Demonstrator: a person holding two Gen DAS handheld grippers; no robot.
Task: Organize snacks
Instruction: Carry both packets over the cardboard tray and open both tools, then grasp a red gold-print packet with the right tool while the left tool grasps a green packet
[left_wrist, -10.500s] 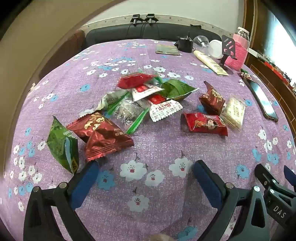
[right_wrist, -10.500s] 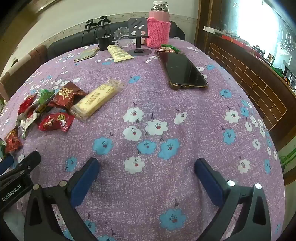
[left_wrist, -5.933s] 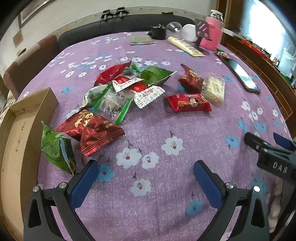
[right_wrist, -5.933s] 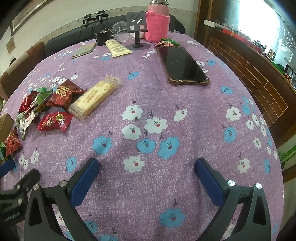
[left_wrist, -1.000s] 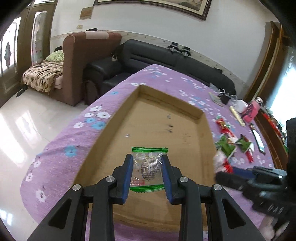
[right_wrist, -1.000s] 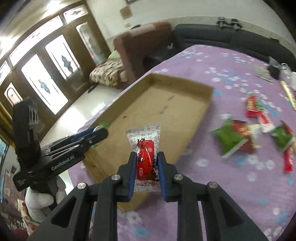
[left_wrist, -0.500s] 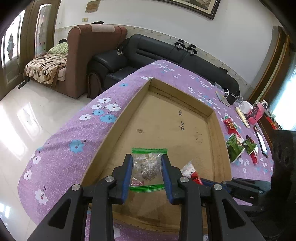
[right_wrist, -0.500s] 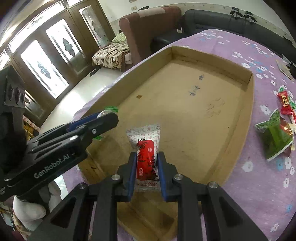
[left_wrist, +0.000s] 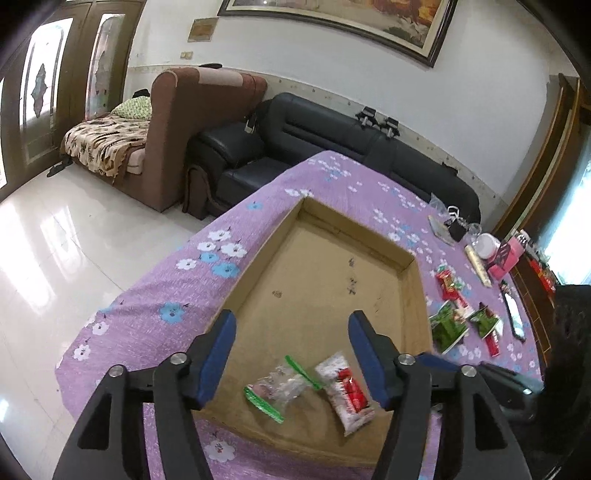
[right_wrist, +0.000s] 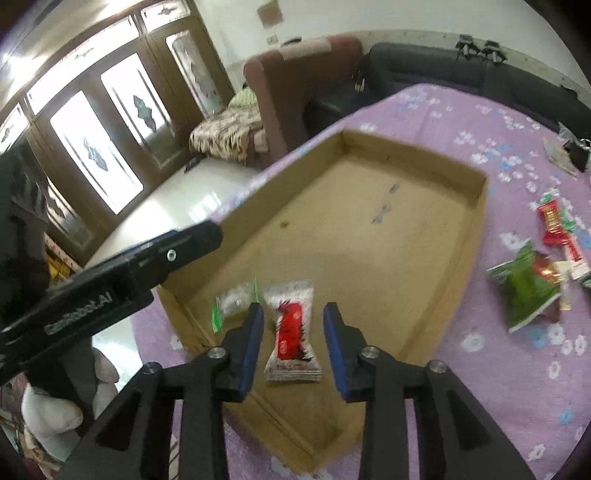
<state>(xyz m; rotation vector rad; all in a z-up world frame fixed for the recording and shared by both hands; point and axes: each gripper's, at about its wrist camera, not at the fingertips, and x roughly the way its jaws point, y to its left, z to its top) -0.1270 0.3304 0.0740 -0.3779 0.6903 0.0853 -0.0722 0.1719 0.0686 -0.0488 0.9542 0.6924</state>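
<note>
So two packets, clear (left_wrist: 279, 384) and red (left_wrist: 349, 390), lay in the box (left_wrist: 406, 280); both grippers' fingers (left_wrist: 218, 356) stood apart, empty; most snacks (left_wrist: 448, 326) remained on the bench (left_wrist: 155, 321).

Right gripper (right_wrist: 293, 341) jaws apart, red-white snack packet (right_wrist: 293, 339) between, in cardboard box (right_wrist: 476, 236).

Both tongs, left (left_wrist: 291, 354) and right (right_wrist: 293, 341), are black with blue pads. Between the left tongs lies a clear packet (left_wrist: 279, 384) edged in green, and beside it a white packet (left_wrist: 347, 392) with a red centre and speckled print. The box (left_wrist: 321, 291) under them is plain brown card with a few dark marks. The worktop (left_wrist: 147, 321) wears a purple cloth with white and blue flowers. Beyond the right tongs lie green and red packets (right_wrist: 532, 284). The sofa (left_wrist: 332, 144) is black, the armchair (left_wrist: 192, 122) brown.
</note>
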